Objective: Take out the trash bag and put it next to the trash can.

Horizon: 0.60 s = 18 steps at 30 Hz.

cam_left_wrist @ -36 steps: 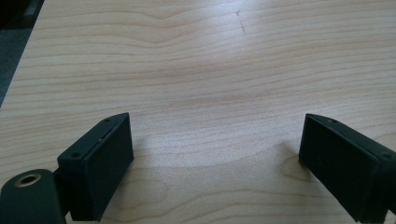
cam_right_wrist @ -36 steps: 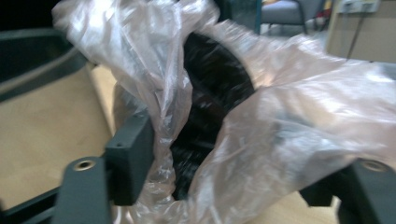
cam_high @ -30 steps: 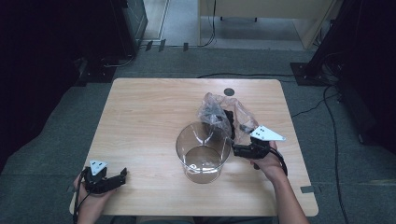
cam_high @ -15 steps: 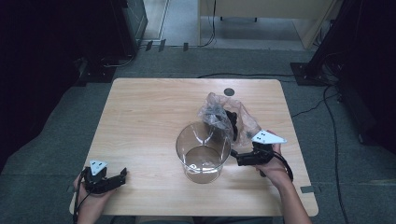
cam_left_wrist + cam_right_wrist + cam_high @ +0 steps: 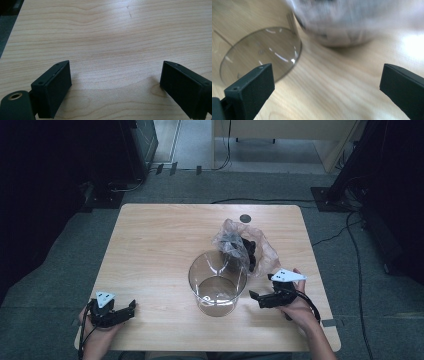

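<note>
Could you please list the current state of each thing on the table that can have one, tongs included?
Clear round glass container: upright, open at the top, empty.
Crumpled clear plastic bag: lying behind the container, dark contents inside, touching its rim.
Left tongs: open, nothing between the jaws, low over the light wooden table.
Right tongs: jaws have just been opening, now wide, nothing between them, beside the container.
</note>
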Motion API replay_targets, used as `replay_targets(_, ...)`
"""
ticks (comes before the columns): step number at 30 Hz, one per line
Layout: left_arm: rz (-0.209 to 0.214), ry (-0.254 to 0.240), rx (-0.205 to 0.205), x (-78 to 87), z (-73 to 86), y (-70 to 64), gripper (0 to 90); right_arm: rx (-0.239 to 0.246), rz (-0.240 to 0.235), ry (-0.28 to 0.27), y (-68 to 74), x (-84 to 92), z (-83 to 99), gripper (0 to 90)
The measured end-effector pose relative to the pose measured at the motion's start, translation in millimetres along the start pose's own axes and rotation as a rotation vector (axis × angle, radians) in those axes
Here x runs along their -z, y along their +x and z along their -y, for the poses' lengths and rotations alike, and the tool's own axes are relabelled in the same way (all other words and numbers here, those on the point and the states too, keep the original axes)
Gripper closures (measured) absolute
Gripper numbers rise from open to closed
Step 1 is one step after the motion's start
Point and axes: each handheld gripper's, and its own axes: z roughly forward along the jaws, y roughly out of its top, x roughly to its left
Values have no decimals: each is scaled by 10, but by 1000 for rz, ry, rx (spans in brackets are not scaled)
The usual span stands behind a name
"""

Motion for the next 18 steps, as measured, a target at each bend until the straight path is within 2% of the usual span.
replay_targets(2, 0, 0, 0, 0, 0, 0, 98, -16, -1, 27, -21, 16, 32, 0)
replay_targets(5, 0, 0, 0, 0, 0, 0, 99, -24, 22, 49, -50, 48, 79, 0)
replay_targets(7, 0, 0, 0, 0, 0, 0, 98, -32, 42, 45, -70, 77, 123, 0)
replay_targets(18, 0, 0, 0, 0, 0, 0, 99, -107, 187, 56, -203, 326, 355, 0)
